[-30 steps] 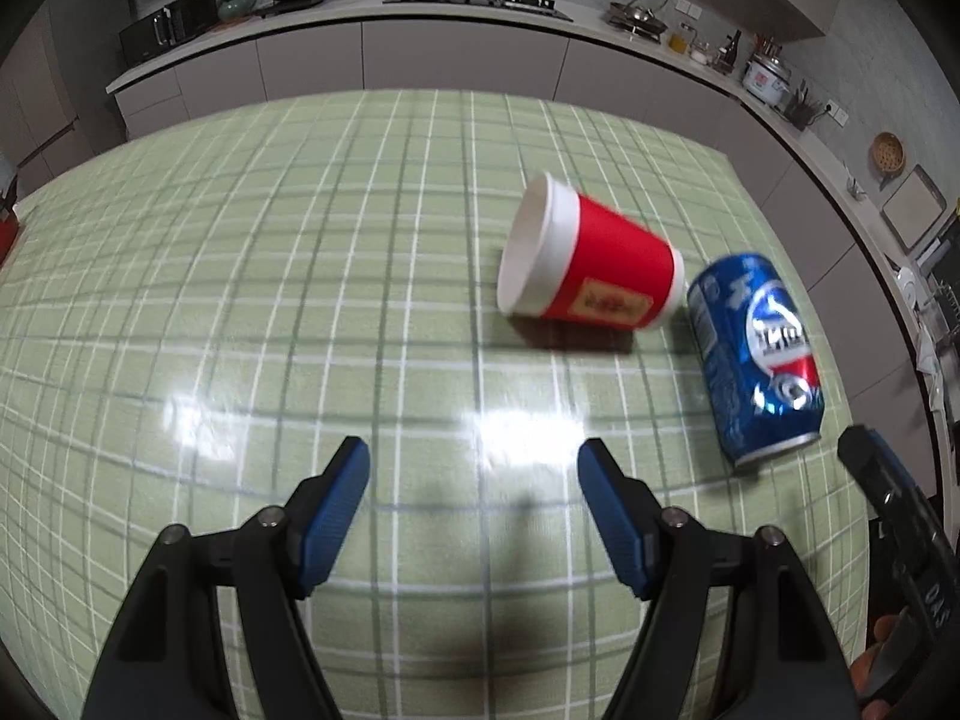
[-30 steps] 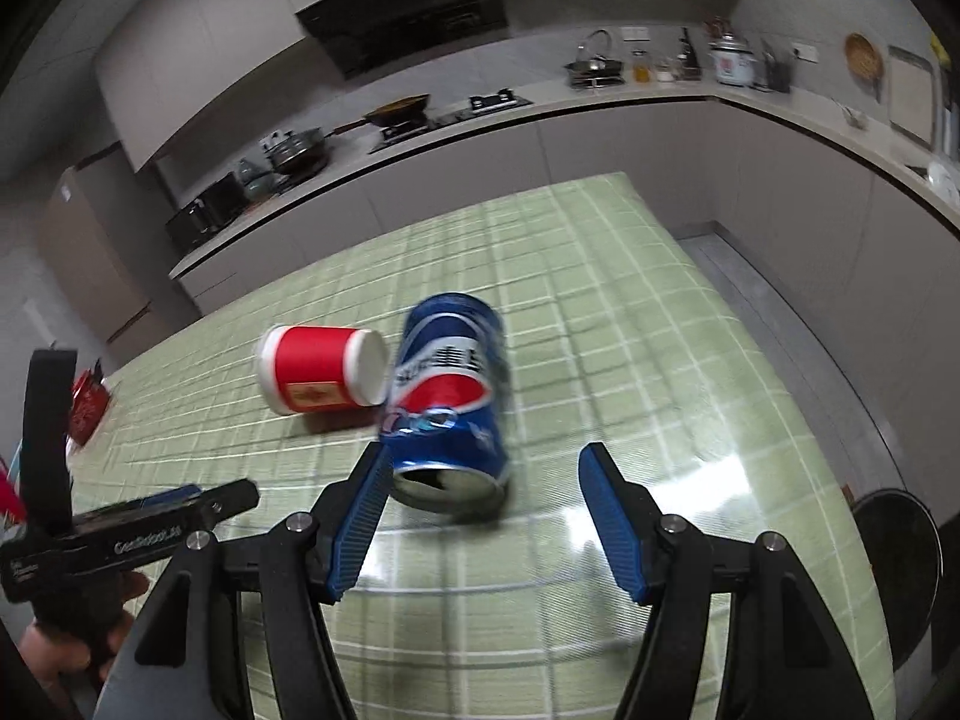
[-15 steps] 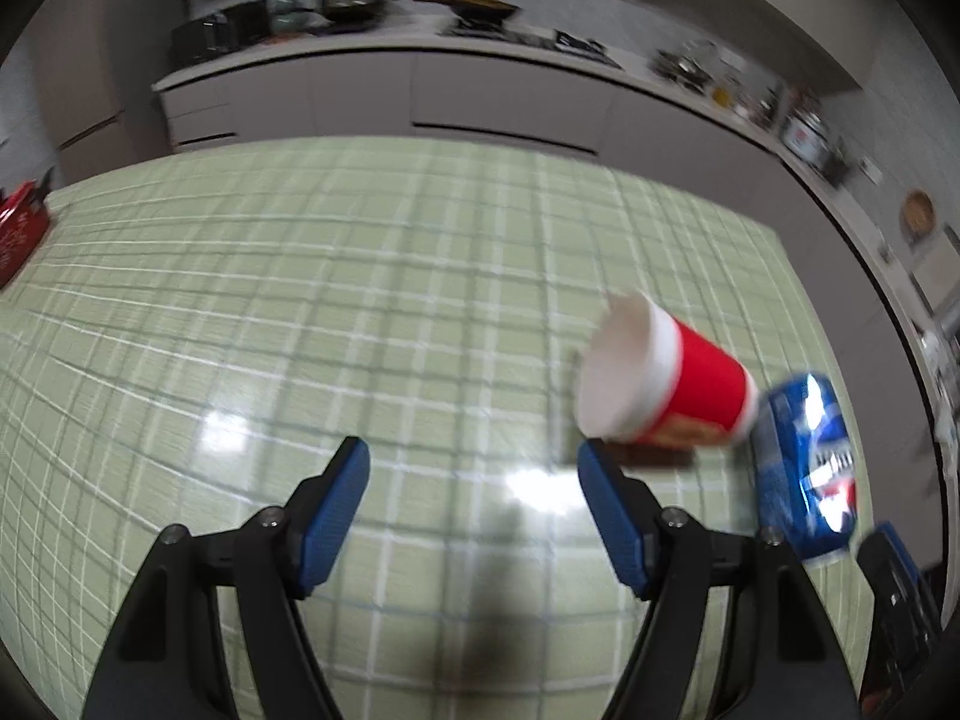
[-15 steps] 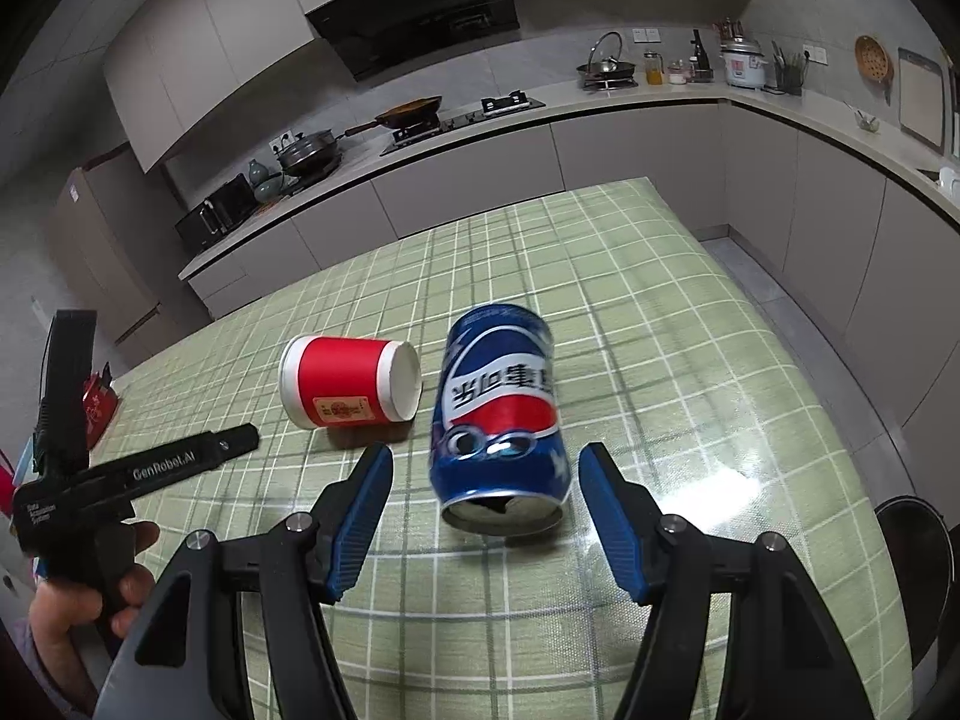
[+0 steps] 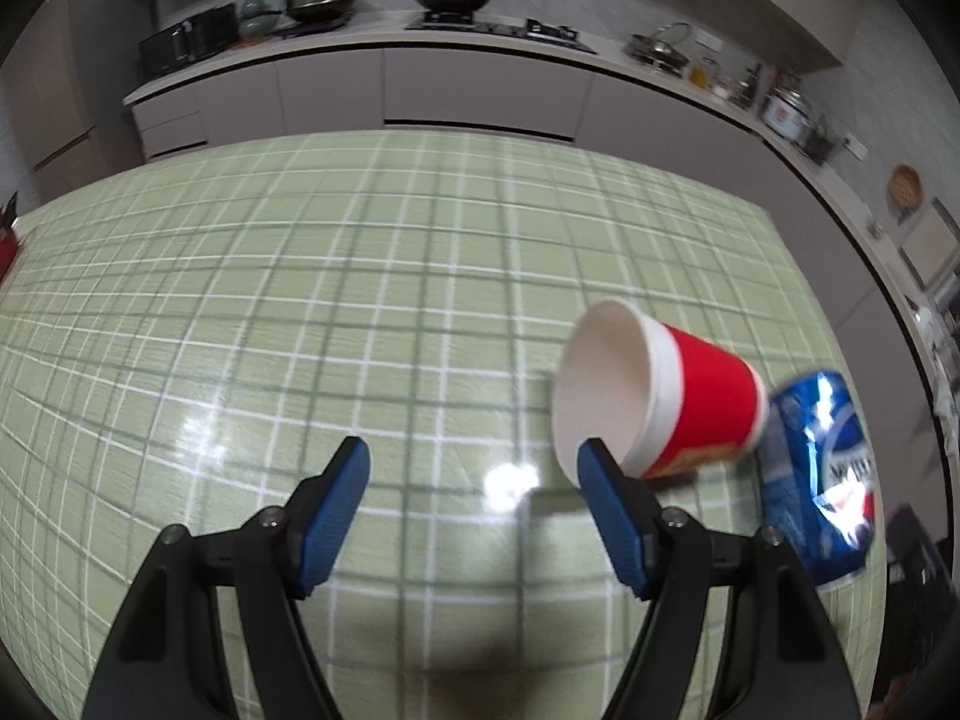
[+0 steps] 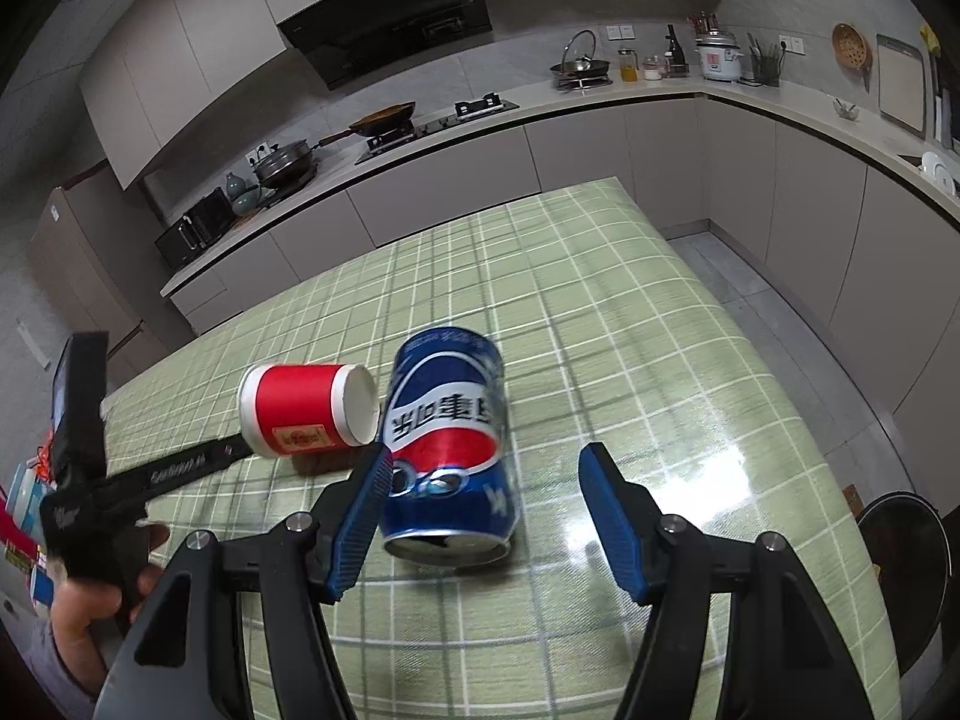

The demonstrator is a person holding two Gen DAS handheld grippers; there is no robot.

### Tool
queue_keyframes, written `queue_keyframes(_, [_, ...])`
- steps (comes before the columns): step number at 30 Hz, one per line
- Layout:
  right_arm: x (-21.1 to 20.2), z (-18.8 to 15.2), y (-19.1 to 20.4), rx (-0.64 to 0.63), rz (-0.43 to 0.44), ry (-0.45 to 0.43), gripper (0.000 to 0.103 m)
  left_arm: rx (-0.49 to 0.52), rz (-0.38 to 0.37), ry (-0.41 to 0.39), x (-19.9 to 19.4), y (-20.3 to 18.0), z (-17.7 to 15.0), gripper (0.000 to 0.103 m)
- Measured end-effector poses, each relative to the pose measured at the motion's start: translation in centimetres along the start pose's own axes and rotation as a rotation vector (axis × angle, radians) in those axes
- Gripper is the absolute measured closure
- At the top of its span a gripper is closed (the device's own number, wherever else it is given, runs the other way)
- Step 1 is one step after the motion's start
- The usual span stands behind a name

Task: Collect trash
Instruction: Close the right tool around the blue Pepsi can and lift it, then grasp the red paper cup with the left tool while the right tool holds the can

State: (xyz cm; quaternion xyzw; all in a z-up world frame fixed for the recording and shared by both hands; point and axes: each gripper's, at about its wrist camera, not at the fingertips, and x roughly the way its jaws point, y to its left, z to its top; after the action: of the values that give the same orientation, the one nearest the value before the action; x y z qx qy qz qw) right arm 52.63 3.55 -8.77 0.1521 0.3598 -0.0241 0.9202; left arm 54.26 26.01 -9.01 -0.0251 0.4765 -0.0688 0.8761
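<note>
Green checked table [image 6: 660, 360], blue can [image 6: 447, 450] between released right jaws, red cup [image 5: 660, 402] beside released left jaws

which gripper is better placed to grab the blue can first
Right. The blue can lies just ahead of the open right gripper, mostly between its fingers. The left gripper is open by the red cup, with the can off to its side.

— Overhead light is glaring off the glossy tablecloth [image 5: 420, 312], and the paper cup [image 5: 660, 402] is smearing with motion blur.
— The other view is staying sharper, edges bowing, corners darkening.
</note>
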Motion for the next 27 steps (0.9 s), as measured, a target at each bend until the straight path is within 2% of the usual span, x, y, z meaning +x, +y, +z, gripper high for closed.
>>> queue_keyframes(15, [0.5,-0.1,-1.0,0.014,0.011,0.018,0.036,0.084,-0.15,0.058,-3.1,-4.0,-4.0,0.03])
queue_keyframes(23, [0.5,0.1,-1.0,0.017,0.03,0.017,0.036,0.093,-0.169,0.003,-5.5,-3.1,-4.4,0.03])
queue_keyframes(27, [0.6,0.1,-0.8,0.018,0.035,0.02,0.036,0.111,-0.192,-0.02,-6.0,-3.5,-3.5,0.03])
